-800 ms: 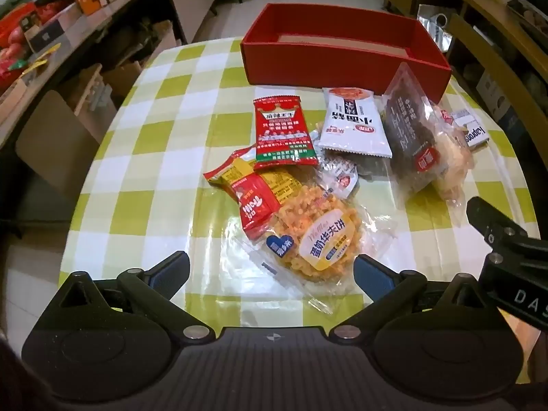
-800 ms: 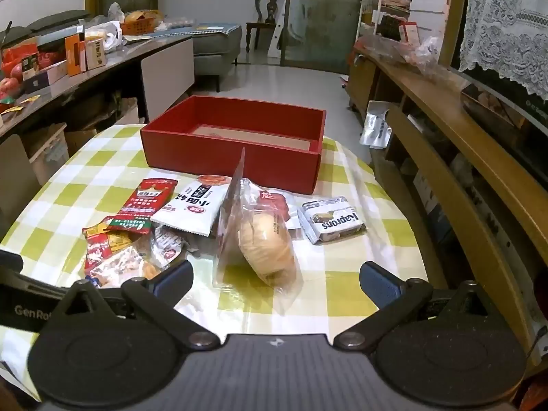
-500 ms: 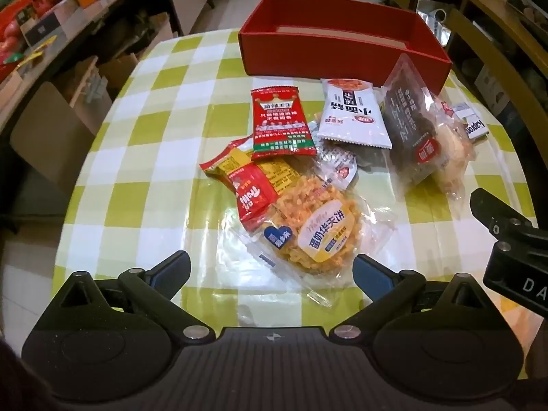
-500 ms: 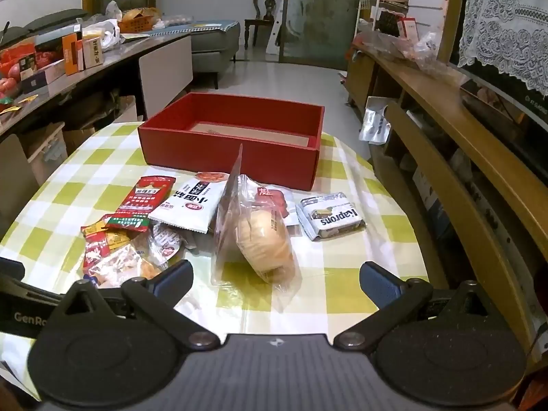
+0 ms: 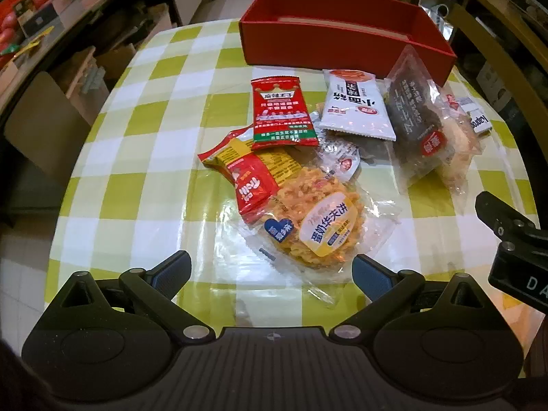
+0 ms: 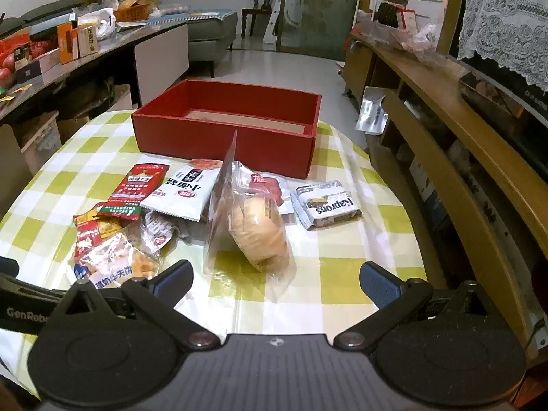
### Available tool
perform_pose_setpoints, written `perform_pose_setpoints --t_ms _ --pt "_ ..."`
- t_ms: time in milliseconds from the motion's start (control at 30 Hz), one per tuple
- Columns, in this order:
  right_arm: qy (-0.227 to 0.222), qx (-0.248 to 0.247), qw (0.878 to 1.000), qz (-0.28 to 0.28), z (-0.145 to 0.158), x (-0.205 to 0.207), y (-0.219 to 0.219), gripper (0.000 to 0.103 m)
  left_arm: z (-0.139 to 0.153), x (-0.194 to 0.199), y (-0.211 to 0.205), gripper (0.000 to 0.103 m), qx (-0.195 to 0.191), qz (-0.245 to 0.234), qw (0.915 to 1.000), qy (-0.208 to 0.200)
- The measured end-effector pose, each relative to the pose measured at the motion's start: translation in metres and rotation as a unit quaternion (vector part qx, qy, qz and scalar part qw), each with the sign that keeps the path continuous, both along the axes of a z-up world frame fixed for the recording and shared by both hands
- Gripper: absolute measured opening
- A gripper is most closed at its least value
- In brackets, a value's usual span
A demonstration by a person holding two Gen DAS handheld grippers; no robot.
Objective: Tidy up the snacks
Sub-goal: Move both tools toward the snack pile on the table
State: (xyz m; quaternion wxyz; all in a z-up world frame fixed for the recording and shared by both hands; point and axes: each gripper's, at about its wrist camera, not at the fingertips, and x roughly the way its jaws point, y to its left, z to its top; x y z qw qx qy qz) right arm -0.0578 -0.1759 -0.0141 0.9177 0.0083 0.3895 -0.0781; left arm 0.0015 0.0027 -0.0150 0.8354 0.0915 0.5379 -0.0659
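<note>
Gripper (image 6: 274, 275) wide, hides L gripper (image 6: 20, 294) mostly

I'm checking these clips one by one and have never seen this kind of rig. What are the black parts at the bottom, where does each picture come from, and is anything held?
No robot: a person carries two handheld grippers, each with a fisheye camera looking along its fingers. One picture comes from the left gripper, the other from the right gripper; both stand open and hold nothing. On the checked tablecloth lie snack packets: a round waffle biscuit, a red packet, a white packet, a bagged bread roll. Behind them stands a red box, which looks empty as far as its inside shows.
</note>
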Motion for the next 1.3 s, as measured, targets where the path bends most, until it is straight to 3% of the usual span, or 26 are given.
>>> perform_pose_setpoints --t_ms 633,867,1100,1300 --pt "0.010 -0.001 1.000 0.005 -0.001 0.001 0.000 0.103 -0.006 0.007 0.005 0.101 -0.005 0.014 0.9998 0.016" --pt "0.013 0.013 1.000 -0.011 0.000 0.001 -0.013 0.103 -0.015 0.027 0.009 0.101 -0.016 0.061 0.9974 0.036" --pt "0.009 0.025 1.000 -0.016 0.003 -0.001 -0.021 0.103 -0.011 0.040 -0.010 0.102 -0.029 0.074 0.9964 0.031" --pt "0.007 0.039 0.999 -0.018 0.005 -0.003 -0.028 0.103 -0.029 0.055 -0.029 0.102 -0.016 0.093 0.9942 0.051"
